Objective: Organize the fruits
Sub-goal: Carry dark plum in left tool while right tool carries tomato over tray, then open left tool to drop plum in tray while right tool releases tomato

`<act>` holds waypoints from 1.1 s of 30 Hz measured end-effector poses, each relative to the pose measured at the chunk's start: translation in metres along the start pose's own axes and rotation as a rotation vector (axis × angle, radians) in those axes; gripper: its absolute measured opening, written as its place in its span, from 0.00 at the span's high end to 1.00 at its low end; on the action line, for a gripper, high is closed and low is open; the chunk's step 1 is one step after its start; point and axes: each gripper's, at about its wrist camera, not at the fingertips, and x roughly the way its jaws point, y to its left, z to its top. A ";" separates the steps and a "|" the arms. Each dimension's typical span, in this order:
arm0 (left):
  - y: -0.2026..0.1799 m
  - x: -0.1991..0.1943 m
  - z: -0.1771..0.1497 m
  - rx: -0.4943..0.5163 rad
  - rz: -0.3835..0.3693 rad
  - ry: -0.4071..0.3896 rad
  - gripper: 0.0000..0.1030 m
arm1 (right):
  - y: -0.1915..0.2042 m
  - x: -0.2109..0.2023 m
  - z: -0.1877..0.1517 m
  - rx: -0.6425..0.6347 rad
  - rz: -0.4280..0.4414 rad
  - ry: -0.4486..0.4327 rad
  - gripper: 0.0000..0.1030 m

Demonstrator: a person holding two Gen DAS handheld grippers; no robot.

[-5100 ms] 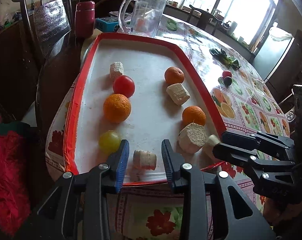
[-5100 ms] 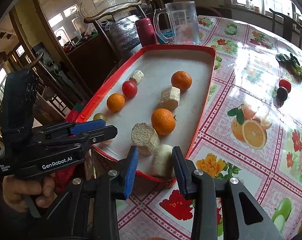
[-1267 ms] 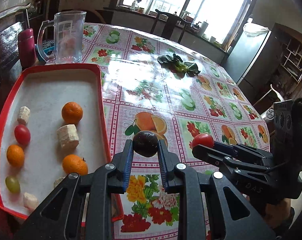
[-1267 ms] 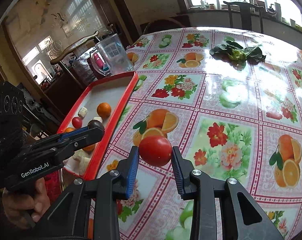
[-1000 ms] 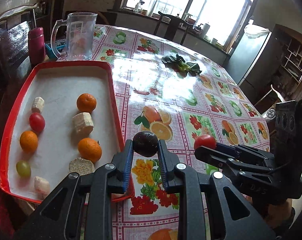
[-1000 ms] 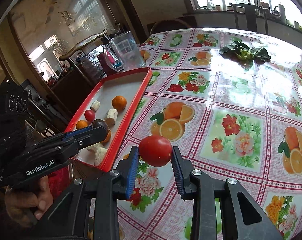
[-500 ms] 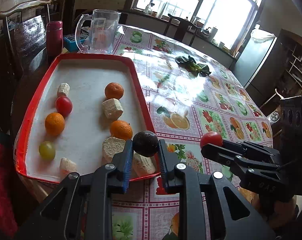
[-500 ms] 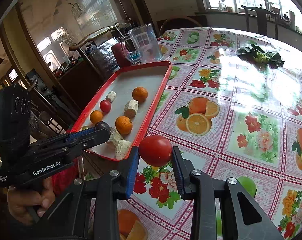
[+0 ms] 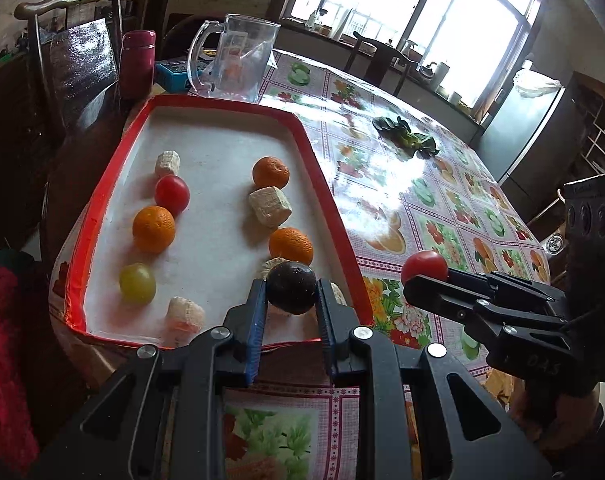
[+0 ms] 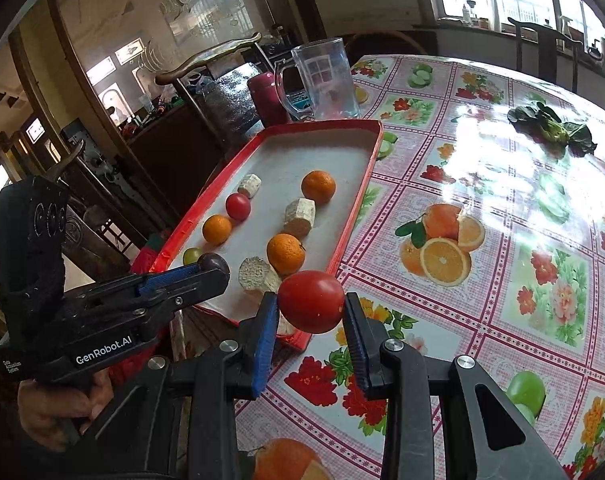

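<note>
My left gripper [image 9: 290, 294] is shut on a dark purple plum [image 9: 291, 287], held above the near end of the red-rimmed tray [image 9: 326, 184]. My right gripper [image 10: 310, 316] is shut on a red tomato [image 10: 311, 301], held above the tablecloth just right of the tray's near corner [image 10: 302, 342]. In the tray lie three oranges [image 9: 153, 229], a red tomato [image 9: 172, 195], a green grape-like fruit [image 9: 137, 282] and several pale corn chunks [image 9: 269, 206]. The left gripper with the plum [image 10: 212, 262] shows in the right wrist view; the right gripper with the tomato [image 9: 424, 266] shows in the left wrist view.
A clear glass pitcher [image 9: 232, 64], a maroon flask [image 9: 137, 63] and a blue box [image 9: 174, 74] stand beyond the tray's far end. Green leaves [image 9: 406, 136] lie on the fruit-print tablecloth [image 10: 502, 240]. A wooden chair [image 9: 74, 60] stands left of the table.
Both grippers, holding the plum and tomato picked up from the table, have swung back left toward the tray. The tray now fills the view; its contents are unchanged.
</note>
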 end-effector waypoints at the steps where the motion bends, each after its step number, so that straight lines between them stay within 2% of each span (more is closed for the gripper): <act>1: 0.002 -0.001 0.000 -0.004 0.003 -0.001 0.79 | 0.002 0.002 0.001 -0.003 0.002 0.003 0.68; 16: 0.046 -0.006 -0.002 -0.072 0.045 -0.012 0.79 | 0.014 0.036 0.020 -0.030 -0.001 0.037 0.68; 28: 0.043 0.013 0.008 -0.047 0.037 0.014 0.79 | 0.012 0.069 0.044 -0.051 -0.039 0.059 0.68; 33: 0.043 0.023 0.008 -0.044 0.035 0.043 0.79 | 0.009 0.079 0.046 -0.052 -0.027 0.076 0.66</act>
